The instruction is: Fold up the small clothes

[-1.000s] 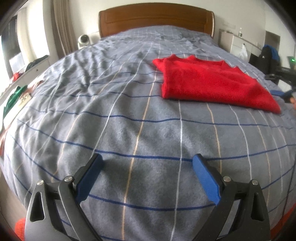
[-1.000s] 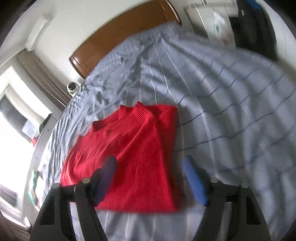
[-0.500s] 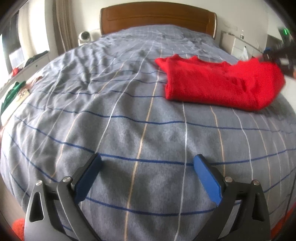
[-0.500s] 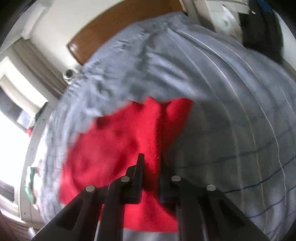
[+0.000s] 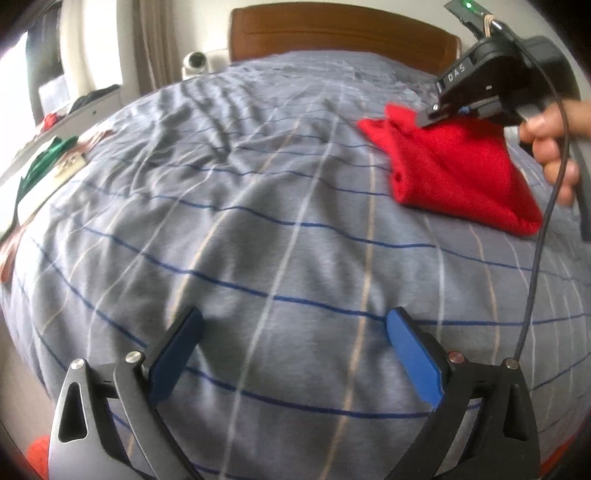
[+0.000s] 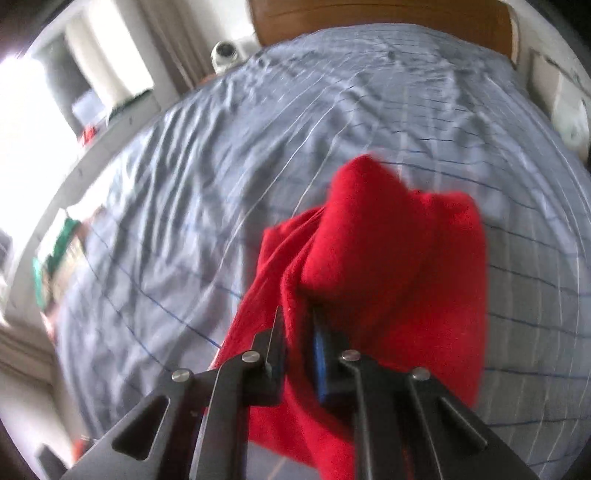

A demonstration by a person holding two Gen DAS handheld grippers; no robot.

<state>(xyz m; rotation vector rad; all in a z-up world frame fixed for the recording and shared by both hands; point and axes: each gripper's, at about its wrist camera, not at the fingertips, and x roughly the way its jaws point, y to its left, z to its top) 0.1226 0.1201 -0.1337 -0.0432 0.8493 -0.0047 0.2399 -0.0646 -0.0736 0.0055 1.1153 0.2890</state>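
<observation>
Left wrist view: we are looking low across the grey checked bedspread (image 5: 258, 221) toward the wooden headboard (image 5: 332, 33), our spread fingers (image 5: 413, 362) framing the foreground.
Right wrist view: we are hovering close above the red garment (image 6: 399, 266), facing the same headboard (image 6: 369, 18).
Shared: both are taking in bedspread, headboard, garment (image 5: 454, 173).

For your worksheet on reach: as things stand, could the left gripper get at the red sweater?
Probably yes: the left gripper is open, with only bare bedspread before the red sweater, though the right gripper already holds it.
</observation>
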